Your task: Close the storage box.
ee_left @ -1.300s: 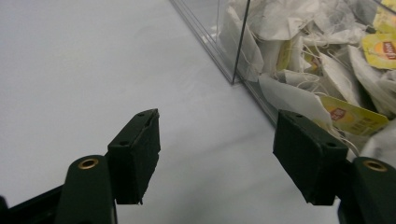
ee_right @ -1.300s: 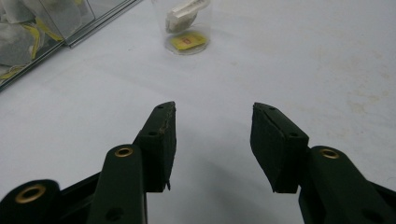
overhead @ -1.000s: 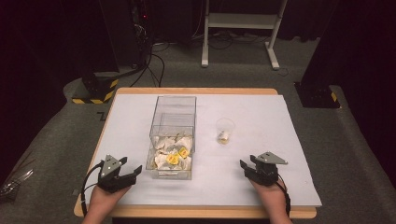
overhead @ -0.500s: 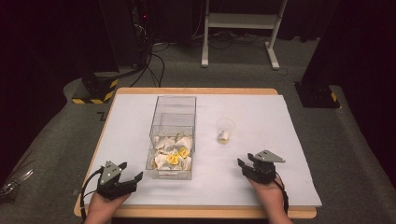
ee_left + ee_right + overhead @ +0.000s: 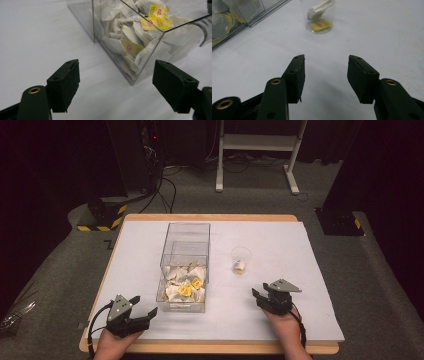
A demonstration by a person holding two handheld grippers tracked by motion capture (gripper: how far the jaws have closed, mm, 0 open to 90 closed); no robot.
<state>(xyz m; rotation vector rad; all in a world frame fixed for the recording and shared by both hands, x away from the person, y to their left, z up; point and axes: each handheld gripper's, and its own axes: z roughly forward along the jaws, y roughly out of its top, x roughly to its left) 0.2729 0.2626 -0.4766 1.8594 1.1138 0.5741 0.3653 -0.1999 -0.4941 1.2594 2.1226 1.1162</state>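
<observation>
Two hands rest low at the bench's (image 5: 300, 250) near edge. Left gripper (image 5: 145, 306) lies level, aimed at the box (image 5: 185, 240) of teabags (image 5: 185, 287) just beside it; its fingers have just been opening, wide, empty. Right gripper (image 5: 256, 296) points toward the cup (image 5: 240, 254), well apart, fingers half-spread, holding nothing.

A wooden table (image 5: 210, 217) with a white sheet (image 5: 300, 270) is standing on a grey carpet floor (image 5: 380, 290). Behind it, a white metal stand (image 5: 257, 142) is standing, black cables (image 5: 167, 190) are lying, and the far background is staying dark.
</observation>
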